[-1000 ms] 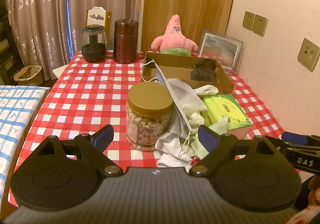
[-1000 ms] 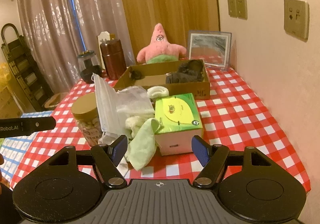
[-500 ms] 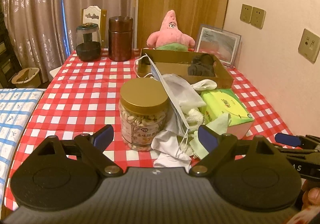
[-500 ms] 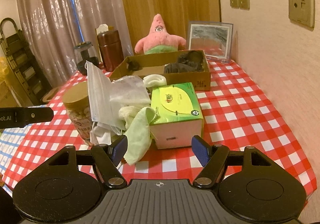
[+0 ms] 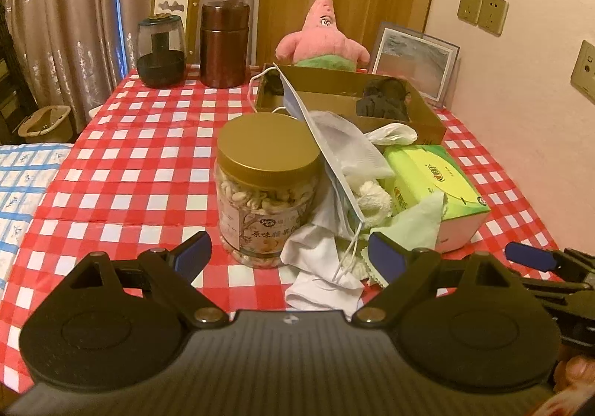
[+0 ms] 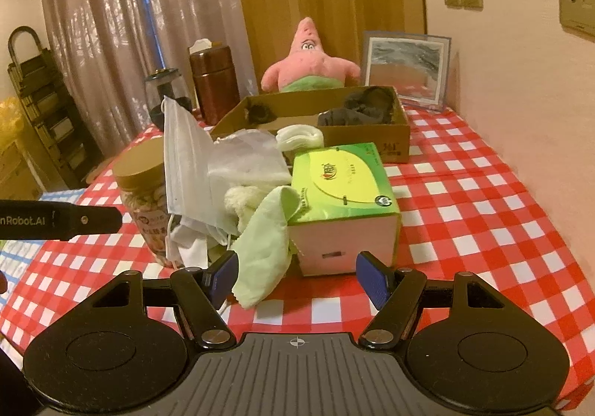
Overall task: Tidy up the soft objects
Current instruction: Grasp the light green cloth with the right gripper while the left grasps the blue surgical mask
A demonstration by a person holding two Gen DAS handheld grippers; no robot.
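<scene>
A heap of soft things lies mid-table: a face mask [image 5: 319, 140] [image 6: 184, 159] standing upright, a white mesh bag [image 5: 349, 148], a fluffy cream cloth [image 5: 373, 198], a pale green cloth [image 6: 266, 241] [image 5: 412, 226] and white fabric [image 5: 319, 267]. Behind it a cardboard box [image 5: 427, 125] [image 6: 394, 144] holds dark cloth [image 5: 383, 101]. A pink plush star [image 5: 321, 40] [image 6: 308, 62] sits beyond the box. My left gripper [image 5: 290, 254] is open, hovering before the jar and the white fabric. My right gripper [image 6: 297, 272] is open, just short of the green cloth.
A nut jar with a gold lid [image 5: 266, 185] stands left of the heap, a green tissue box [image 6: 344, 192] right of it. A glass jar [image 5: 160, 51], a brown canister [image 5: 225, 44] and a framed picture [image 6: 405, 70] line the back. The wall runs close on the right.
Both grippers have sunk toward the table and come closer to the heap, which looms larger in each view. Nothing on the table has moved.
</scene>
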